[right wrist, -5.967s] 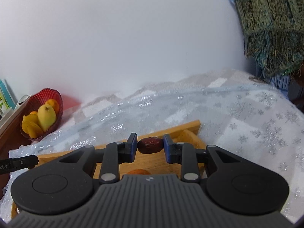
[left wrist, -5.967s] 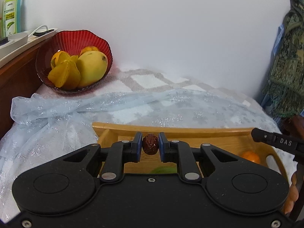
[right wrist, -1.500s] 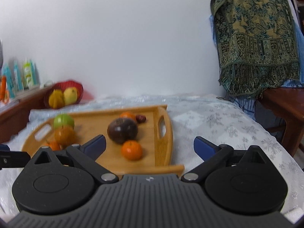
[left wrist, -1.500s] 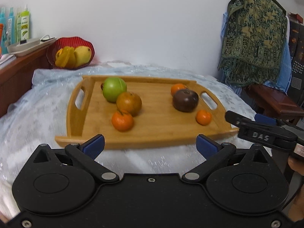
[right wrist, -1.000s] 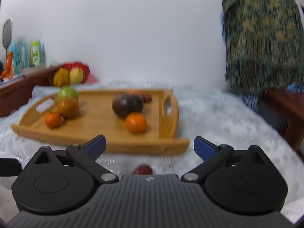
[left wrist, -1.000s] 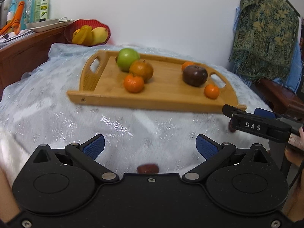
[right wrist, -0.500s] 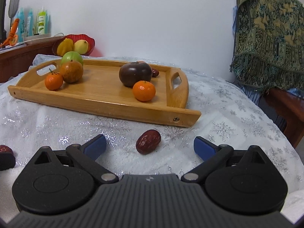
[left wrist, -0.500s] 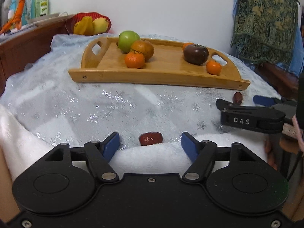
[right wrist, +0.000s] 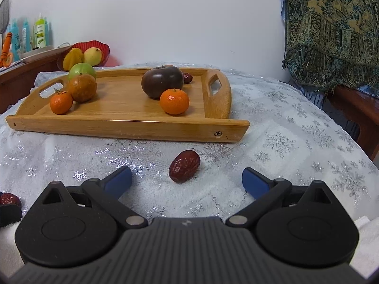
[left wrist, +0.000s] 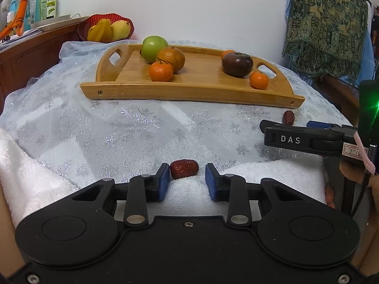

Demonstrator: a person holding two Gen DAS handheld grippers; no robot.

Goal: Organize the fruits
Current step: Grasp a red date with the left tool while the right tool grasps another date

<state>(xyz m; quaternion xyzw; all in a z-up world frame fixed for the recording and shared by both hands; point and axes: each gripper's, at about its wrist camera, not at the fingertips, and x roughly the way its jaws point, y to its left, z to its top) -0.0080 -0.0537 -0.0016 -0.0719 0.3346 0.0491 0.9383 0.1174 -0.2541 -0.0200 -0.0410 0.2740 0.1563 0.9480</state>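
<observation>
A dark red date (left wrist: 184,169) lies on the snowflake cloth between the fingertips of my left gripper (left wrist: 187,181). Its jaws are closing: the left pad is at the date's end and a gap remains at the right pad. My right gripper (right wrist: 186,176) stands open with a second date (right wrist: 184,169) on the cloth just ahead of its fingers. In the left wrist view the right gripper (left wrist: 296,139) shows at the right edge. Beyond both sits a wooden tray (right wrist: 118,127) with a green apple (left wrist: 154,48), mandarins, a dark purple fruit (right wrist: 162,82) and a small date (right wrist: 187,78).
A red bowl (left wrist: 83,27) of yellow fruit stands at the back left by a wooden sideboard (left wrist: 35,54) with bottles. A patterned cloth (right wrist: 331,28) hangs at the right over dark wooden furniture. A white towel edge (left wrist: 28,182) bulges at the near left.
My left jaws have narrowed from wide open to close around the date, and the gripper has sunk slightly toward it. The right gripper stays open and nearly still.
</observation>
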